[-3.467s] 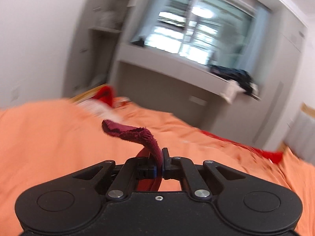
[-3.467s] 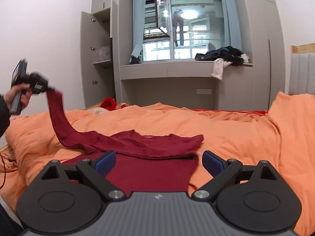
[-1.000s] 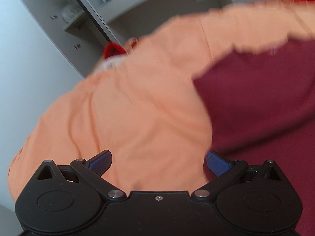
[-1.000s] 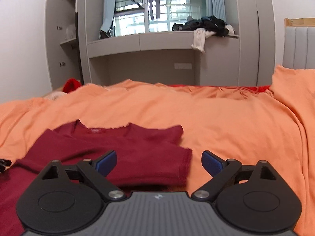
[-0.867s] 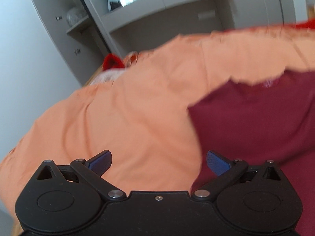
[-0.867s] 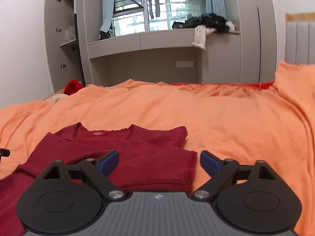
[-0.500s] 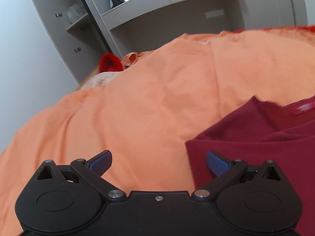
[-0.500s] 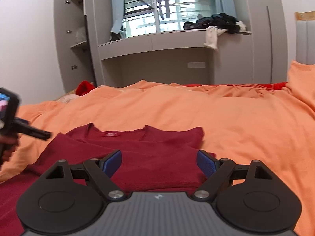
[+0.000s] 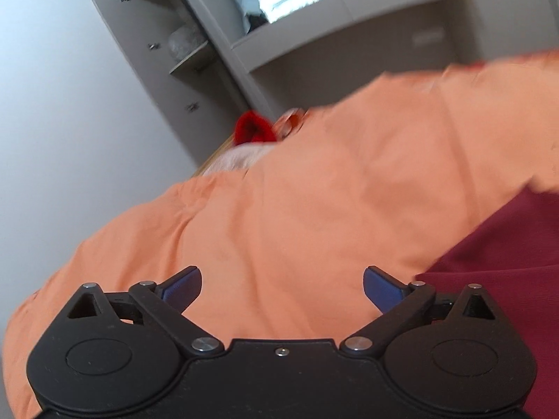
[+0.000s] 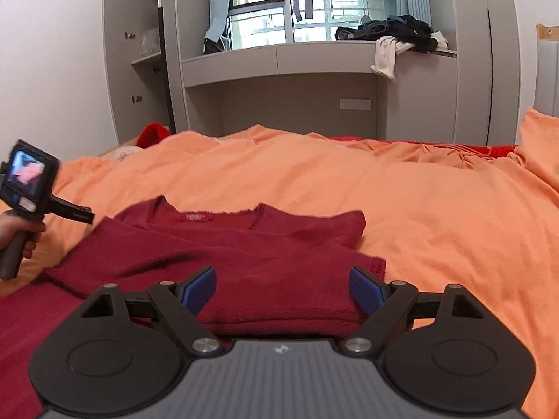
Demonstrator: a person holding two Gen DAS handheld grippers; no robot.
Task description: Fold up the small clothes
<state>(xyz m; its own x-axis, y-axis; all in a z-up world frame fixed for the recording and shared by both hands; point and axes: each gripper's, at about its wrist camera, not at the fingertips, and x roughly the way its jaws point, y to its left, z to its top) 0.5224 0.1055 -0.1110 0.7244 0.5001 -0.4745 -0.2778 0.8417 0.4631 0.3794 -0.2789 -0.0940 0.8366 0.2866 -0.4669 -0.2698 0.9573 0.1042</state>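
Observation:
A dark red long-sleeved top [image 10: 223, 255] lies flat on the orange bedspread [image 10: 419, 209], neckline away from me, both sleeves folded across its front. My right gripper [image 10: 281, 288] hovers open just above the folded sleeve, its blue pads apart with nothing pinched between them. In the left wrist view my left gripper [image 9: 282, 288] is open over bare orange bedspread [image 9: 297, 216], and the top's left edge [image 9: 506, 251] lies just to its right. The right wrist view also shows the left gripper [image 10: 75, 212] held in a hand at the far left, beside the top.
A red and white bundle of cloth [image 10: 150, 136] lies at the bed's far left corner. Behind the bed stand a grey built-in desk [image 10: 279, 63], open shelves [image 10: 139, 52] and a window sill piled with dark clothes [image 10: 394, 33]. A raised orange fold [image 10: 538, 139] sits at the right.
The left gripper, which held a sleeve raised 3.5 s ago, is now open and has drawn away to the left of the top. The sleeve now lies folded across it. The right gripper's jaws narrowed slightly.

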